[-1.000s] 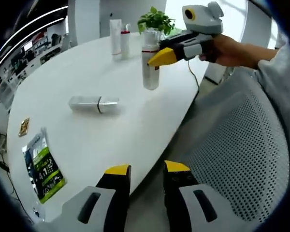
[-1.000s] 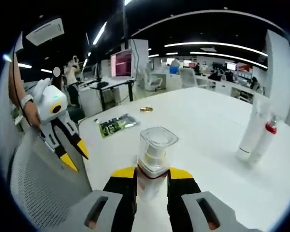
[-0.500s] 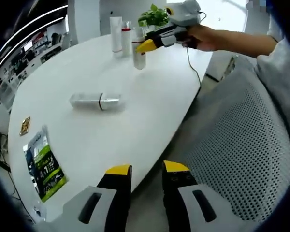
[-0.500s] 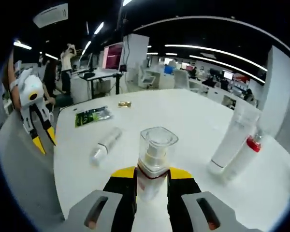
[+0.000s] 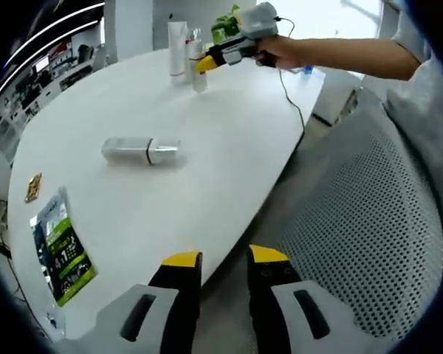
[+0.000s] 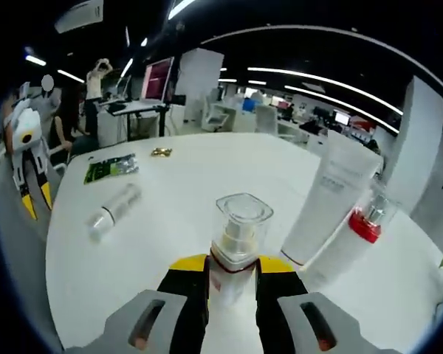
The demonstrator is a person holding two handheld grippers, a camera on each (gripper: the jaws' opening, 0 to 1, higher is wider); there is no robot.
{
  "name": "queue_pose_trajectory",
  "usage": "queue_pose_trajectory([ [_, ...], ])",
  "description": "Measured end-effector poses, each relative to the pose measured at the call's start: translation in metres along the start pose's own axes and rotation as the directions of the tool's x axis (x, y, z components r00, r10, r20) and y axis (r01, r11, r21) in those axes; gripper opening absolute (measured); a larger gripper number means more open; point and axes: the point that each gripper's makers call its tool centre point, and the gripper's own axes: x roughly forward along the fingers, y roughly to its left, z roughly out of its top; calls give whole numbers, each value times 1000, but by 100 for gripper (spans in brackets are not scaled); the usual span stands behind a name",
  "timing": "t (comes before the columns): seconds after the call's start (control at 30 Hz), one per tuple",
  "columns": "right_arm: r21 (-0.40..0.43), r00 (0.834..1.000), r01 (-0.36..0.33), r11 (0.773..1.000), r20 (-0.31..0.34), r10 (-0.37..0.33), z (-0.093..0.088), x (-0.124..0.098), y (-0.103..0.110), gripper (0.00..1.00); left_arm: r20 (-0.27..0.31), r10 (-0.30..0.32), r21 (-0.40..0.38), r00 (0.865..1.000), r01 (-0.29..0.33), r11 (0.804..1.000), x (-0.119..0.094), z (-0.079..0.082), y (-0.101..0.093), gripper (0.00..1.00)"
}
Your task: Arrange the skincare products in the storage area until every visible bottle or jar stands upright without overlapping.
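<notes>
In the left gripper view, the left tool (image 5: 223, 259) is held narrow and empty over the edge of the white worktop (image 5: 207, 147). Ahead of it, well apart, a silver bottle (image 5: 140, 151) is seen lying on its side. Far beyond, the right tool (image 5: 207, 60) is seen holding a bottle upright near a white tube (image 5: 177, 48).

In the right gripper view, the right tool (image 6: 232, 262) is clamped on a clear-capped pump bottle (image 6: 238, 243), just beside the white tube (image 6: 328, 199) and a red-collared bottle (image 6: 354, 240). The bottle appears rigid, light and smooth, so its body is best gripped below the cap.

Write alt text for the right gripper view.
The right tool grips an upright clear-capped pump bottle over a white table, close to a standing white tube and red-collared bottle. Farther left, another bottle lies flat.
</notes>
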Motion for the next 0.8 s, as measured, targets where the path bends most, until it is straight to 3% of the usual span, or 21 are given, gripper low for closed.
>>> queue_pose_trajectory([
  [0.1, 18, 1000, 9, 1000, 7, -9, -2, 3, -13, 16, -1, -1, 2, 1000, 1, 1000, 0, 0, 0, 20],
  [0.3, -3, 1000, -1, 1000, -5, 1, -5, 8, -19, 17, -6, -4, 1, 1000, 4, 1000, 1, -1, -1, 19],
  [0.8, 24, 995, -13, 1000, 102, 11, 0, 14, -24, 17, -13, -5, 10, 1000, 5, 1000, 1, -2, -1, 18],
])
